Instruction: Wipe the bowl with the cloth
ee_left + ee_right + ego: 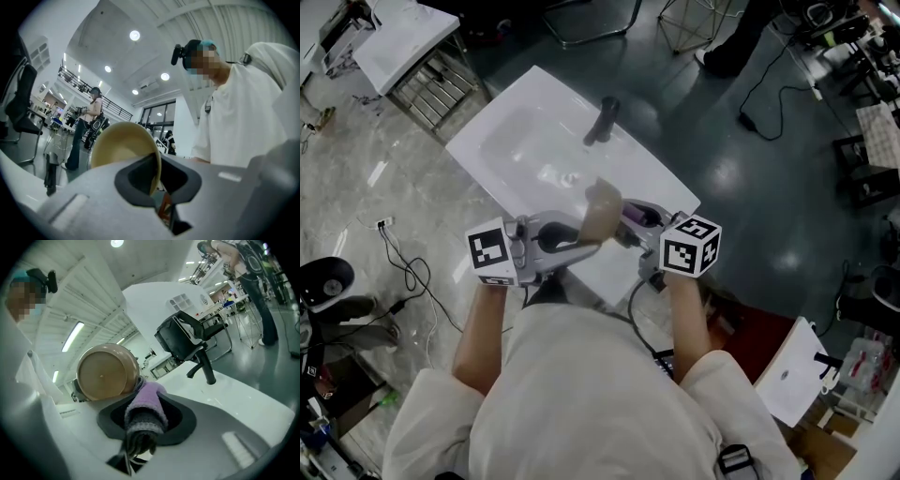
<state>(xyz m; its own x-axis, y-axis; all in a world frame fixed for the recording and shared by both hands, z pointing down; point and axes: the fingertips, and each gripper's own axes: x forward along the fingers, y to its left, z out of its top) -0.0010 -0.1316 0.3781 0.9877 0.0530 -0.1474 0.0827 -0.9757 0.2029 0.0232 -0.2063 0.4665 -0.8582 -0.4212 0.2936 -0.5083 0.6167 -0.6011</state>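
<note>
Count: 2 grippers, 1 bowl, 1 cloth, 2 sinks, 1 tap.

L to R:
- Left gripper [155,182] is closed on the rim of the tan bowl [119,146], rim pinched betw. the jaws. Bowl is tipped on its side, inside facing this gripper's camera.
- Bowl is up in the air betw. the two grippers, over the near edge of the white sink [534,141].
- Right gripper [140,428] is clamped on the purple-and-grey cloth [147,404]. Cloth is folded and sticks out past the jaws. Its purple end sits at the bowl's outer wall near the base; looks like touching.

Surface: I see the sink set askew, w/ a black tap [602,120] at the far side. The 2nd white sink [394,37] is top left, on a metal rack [441,86].

Room: pale marbled floor [356,178] on the left w/ loose cables [408,267]; dark floor [750,169] on the right. 1 black office chair [187,341] in right gripper view. 1 person [89,124] stands far off in left gripper view, under round ceiling lights.
</note>
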